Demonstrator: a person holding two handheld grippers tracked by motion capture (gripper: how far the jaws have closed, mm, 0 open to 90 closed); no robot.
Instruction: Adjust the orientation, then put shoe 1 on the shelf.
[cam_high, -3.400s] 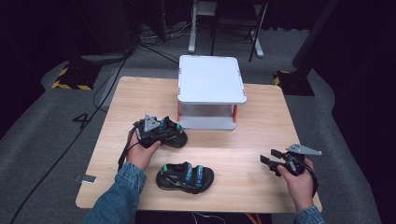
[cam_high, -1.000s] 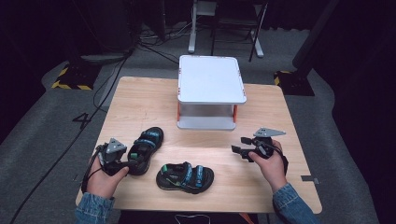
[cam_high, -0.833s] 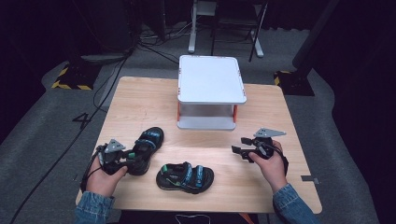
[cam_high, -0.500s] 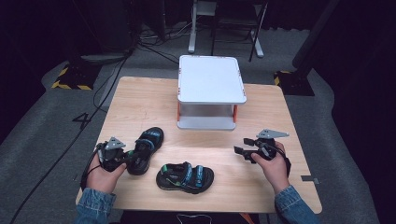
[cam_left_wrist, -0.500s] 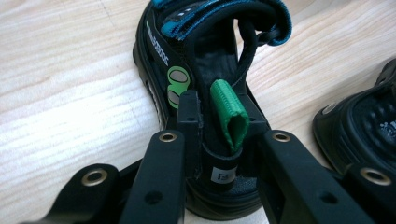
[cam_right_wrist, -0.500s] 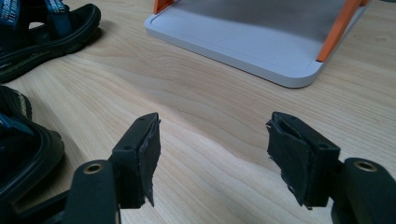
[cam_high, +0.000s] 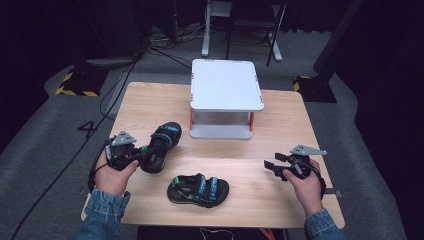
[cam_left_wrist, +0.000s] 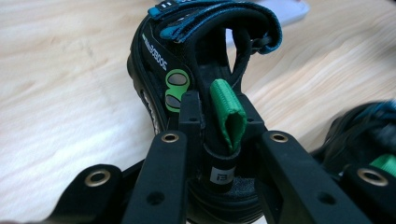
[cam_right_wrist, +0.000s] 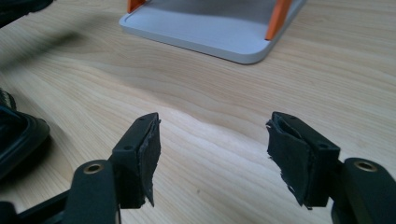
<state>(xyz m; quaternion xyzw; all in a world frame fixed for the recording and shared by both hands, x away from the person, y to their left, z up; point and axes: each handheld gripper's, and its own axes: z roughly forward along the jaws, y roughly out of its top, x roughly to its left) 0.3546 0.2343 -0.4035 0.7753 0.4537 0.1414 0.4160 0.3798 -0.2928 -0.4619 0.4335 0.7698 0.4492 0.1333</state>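
My left gripper (cam_left_wrist: 218, 135) has just closed and clamps the sandal's (cam_left_wrist: 201, 60) heel strap; my right gripper (cam_right_wrist: 212, 154), at four o'clock, gapes, holding nothing.

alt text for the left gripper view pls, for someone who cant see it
The left gripper is shut on the heel strap of a black sandal, beside its green pull loop. The sandal has teal straps and points away over the light wooden table. A second sandal sits blurred at the right edge.
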